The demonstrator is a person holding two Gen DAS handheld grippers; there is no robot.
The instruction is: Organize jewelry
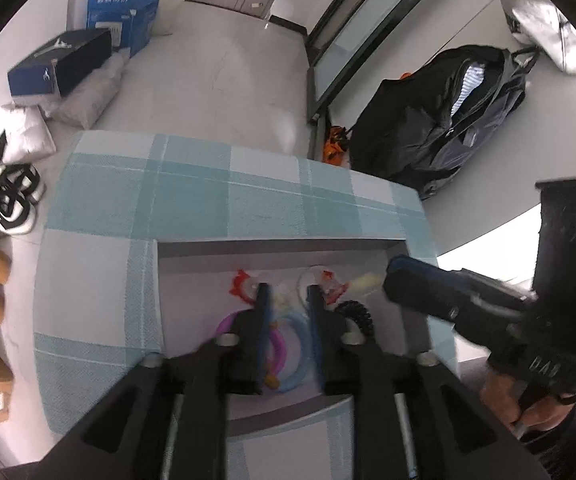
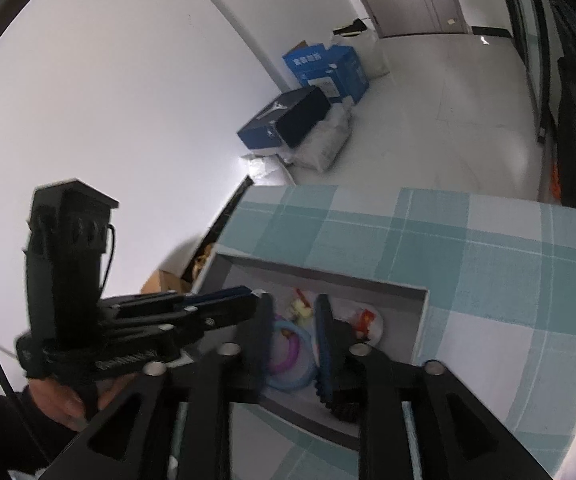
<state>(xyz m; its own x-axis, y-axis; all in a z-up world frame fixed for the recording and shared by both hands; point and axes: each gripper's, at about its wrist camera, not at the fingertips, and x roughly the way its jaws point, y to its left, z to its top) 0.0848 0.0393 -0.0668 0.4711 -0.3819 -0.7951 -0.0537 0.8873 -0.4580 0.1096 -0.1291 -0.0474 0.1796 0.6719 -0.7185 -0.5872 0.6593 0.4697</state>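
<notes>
Jewelry [image 1: 288, 320], mostly bright rings and hair ties, lies piled inside gray box [image 1: 192, 280] on checked cloth [image 1: 192, 196]. Left gripper [image 1: 288, 300] angles down into box, jaws apart, gripping nothing. Right gripper [image 2: 293, 312] angles down beside it, also parted and empty.

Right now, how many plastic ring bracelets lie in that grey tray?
2, overlapping between the left tool's fingers: a pink bracelet and a light blue bracelet beside it. The tools may hide others.
</notes>
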